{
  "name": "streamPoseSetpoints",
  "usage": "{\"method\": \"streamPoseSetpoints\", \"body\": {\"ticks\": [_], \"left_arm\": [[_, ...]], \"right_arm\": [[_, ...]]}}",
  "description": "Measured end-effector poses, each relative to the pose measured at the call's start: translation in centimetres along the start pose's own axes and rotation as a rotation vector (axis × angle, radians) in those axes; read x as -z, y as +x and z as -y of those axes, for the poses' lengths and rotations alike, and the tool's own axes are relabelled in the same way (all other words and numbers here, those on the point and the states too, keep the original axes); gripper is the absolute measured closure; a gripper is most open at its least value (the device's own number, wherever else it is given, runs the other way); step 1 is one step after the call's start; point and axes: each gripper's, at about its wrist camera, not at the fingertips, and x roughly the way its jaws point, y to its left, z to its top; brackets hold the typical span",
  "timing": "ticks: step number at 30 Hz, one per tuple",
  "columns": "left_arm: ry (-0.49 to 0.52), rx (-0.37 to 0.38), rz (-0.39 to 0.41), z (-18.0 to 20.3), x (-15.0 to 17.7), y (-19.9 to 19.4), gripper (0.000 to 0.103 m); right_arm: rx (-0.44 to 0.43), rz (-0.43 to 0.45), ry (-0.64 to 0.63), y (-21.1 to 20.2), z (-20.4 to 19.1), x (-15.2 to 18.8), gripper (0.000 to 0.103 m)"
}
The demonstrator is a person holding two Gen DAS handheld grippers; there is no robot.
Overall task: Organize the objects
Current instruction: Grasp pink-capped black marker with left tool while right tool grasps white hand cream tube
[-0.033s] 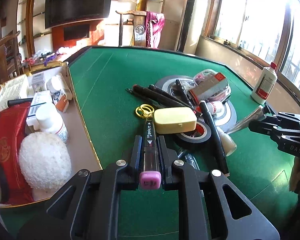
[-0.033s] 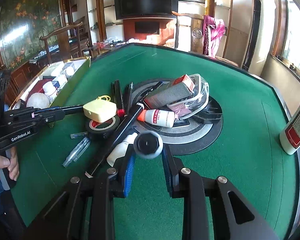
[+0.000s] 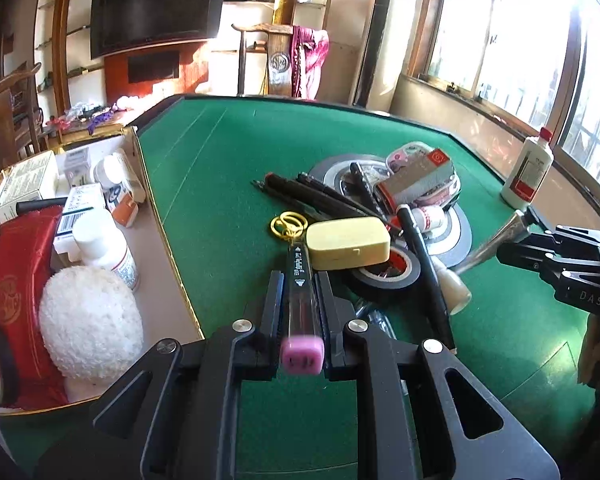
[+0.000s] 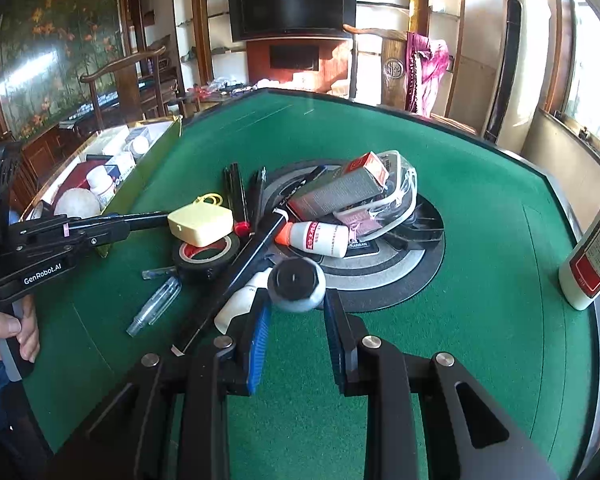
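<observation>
Left wrist: left gripper point(image 3: 300, 300) is clamped on a slim dark pen-type tester point(image 3: 300, 280), pink cap toward the camera, tip pointing forward over the green felt table point(image 3: 220, 184). Just past the tip sit yellow rubber bands point(image 3: 289, 224); forward-right of it a pale yellow case point(image 3: 348, 242) rests on a black tape roll point(image 3: 384, 274). Right of the jaws a long black pen point(image 3: 424, 264) runs diagonally, with a clear pen point(image 3: 374, 318) partly hidden beside the right finger. Farther ahead-right there's a pile on the round grey disc point(image 3: 458, 236): black markers point(image 3: 304, 196), a grey-and-red box point(image 3: 418, 180), a small white bottle point(image 3: 430, 216). To the left is an open cardboard tray point(image 3: 168, 256) holding a white fluffy ball point(image 3: 90, 320), a red pouch point(image 3: 20, 276), white bottles and cartons. Far right: a white bottle with red cap point(image 3: 528, 172) near the table edge, and the right gripper point(image 3: 520, 236) gripping a silver tube point(image 3: 496, 240). Right wrist: that gripper pinches the tube just behind its black cap, which faces the camera; blue pads either side. Ahead-left lie the black pen, a white tube point(image 4: 240, 300) touching it, the clear pen, the tape roll under the yellow case. The left gripper point(image 4: 112, 228) enters from the left, tester tip next to the case; the person's hand point(image 4: 8, 332) is on its handle. The red-capped bottle is well apart on the right.
</observation>
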Motion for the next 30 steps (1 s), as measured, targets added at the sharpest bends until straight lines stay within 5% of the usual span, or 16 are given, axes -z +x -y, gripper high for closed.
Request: {"method": "streamPoseSetpoints", "body": {"ticks": [10,19,30], "left_arm": [[-0.028,0.002,0.065,-0.3,1.7,3.2,0.089],[-0.042,0.014,0.067,0.8,2.6,6.0,0.089],[-0.052,0.018,0.059,0.4,2.5,4.6,0.089]], "right_arm": [[-0.027,0.030,-0.001,-1.2,-0.4,-0.4,0.077],[-0.085,-0.024,-0.016,2.4,-0.6,-1.1,0.076],[-0.120,-0.114,-0.051,7.6,0.5,-3.4,0.069]]}}
